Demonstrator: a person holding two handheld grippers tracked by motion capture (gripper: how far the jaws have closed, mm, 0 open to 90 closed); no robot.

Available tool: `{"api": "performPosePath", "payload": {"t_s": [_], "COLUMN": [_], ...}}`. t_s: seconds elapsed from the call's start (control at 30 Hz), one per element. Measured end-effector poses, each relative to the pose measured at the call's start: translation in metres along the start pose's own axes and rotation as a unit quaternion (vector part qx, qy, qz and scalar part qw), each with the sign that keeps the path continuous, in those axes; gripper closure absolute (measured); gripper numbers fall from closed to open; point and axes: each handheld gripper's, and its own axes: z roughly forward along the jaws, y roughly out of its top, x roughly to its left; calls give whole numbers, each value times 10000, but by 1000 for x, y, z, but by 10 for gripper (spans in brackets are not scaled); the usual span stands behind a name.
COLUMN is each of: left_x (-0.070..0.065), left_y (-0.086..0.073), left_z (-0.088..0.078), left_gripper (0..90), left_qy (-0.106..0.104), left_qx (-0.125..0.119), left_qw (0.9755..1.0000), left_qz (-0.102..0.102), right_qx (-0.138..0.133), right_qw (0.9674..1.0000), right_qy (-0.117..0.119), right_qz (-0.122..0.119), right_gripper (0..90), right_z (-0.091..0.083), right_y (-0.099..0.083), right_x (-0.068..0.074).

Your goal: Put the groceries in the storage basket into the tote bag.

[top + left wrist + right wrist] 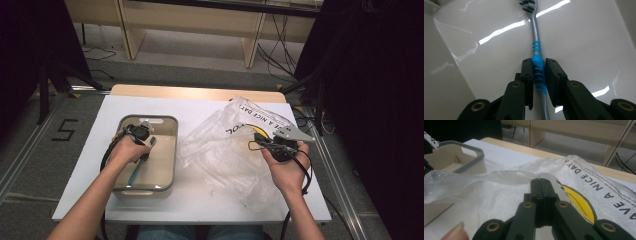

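Left gripper [539,72], lower centre: fingers pinching the blue-grey toothbrush [535,50] lying in the beige tub [172,150]; right gripper [541,185], centre: fingers pressed together, pinching the plastic bag [506,195].

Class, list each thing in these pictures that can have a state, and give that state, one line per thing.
Left tool: closed on the toothbrush's blue grip.
Toothbrush: lying in the bin, bristles away from the tool.
Bin: upright, lidless.
Right tool: shut, pinching the bag's edge.
Plastic bag: crumpled, lying beside the bin.
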Motion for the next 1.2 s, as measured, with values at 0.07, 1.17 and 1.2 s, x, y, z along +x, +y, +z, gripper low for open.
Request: {"api": "performPosePath", "payload": {"t_s": [0.07, 1.17, 1.2], "left_x": [0, -2, -2], "left_y": [0, -8, -8], "left_z": [0, -5, -5], "left_gripper": [777, 792, 792], "left_qy": [7, -5, -2], "left_qx": [5, -312, -349], "left_qw": [10000, 9995, 9994], "left_qz": [-37, 100, 84], "right_qx": [-6, 6, 5], "right_qw": [10000, 10000, 10000], "right_qy": [3, -1, -3], "right_qz": [-1, -21, -22], "right_gripper": [900, 900, 900], "right_z": [0, 1, 1], "right_y": [0, -1, -1], "right_x": [0, 1, 1]}}
